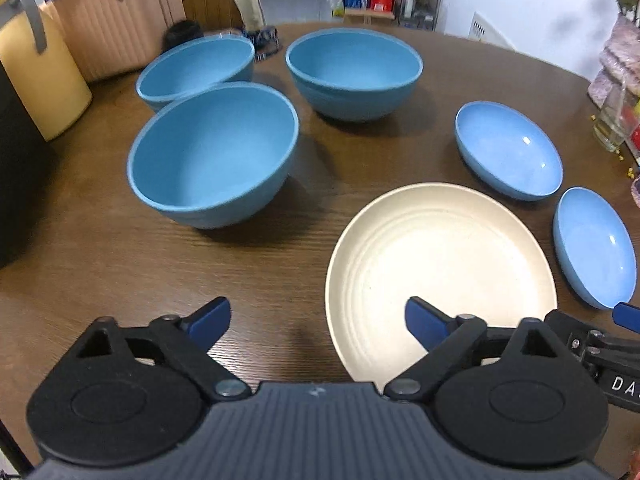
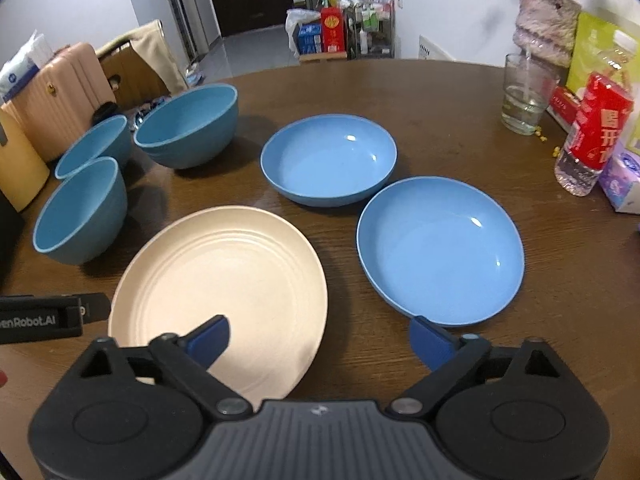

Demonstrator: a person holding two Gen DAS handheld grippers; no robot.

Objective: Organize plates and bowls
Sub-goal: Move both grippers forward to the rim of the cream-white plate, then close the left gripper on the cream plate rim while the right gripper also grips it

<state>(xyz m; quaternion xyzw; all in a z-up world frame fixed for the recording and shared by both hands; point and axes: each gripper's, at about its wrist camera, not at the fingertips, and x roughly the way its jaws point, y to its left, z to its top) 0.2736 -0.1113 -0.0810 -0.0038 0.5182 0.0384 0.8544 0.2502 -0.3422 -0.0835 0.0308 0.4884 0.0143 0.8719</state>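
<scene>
Three deep blue bowls stand on the brown table [image 1: 100, 260]: a near one [image 1: 212, 156], one at the back left [image 1: 196, 68] and one at the back right [image 1: 354, 72]. A cream plate [image 1: 440, 264] lies to their right, with two shallow blue plates [image 1: 508, 148] [image 1: 594, 248] beyond it. My left gripper [image 1: 318, 316] hangs open over the cream plate's left rim, holding nothing. In the right wrist view the cream plate [image 2: 224, 280] and the near blue plate [image 2: 440, 248] lie under my open, empty right gripper [image 2: 318, 332], the far blue plate [image 2: 328, 160] behind them.
A water glass [image 2: 524, 100], a red-labelled bottle [image 2: 592, 136], a tissue pack [image 2: 624, 188] and a vase [image 2: 544, 28] crowd the table's right side. A pink suitcase [image 1: 116, 20] and a yellow container [image 1: 40, 76] stand past the left edge.
</scene>
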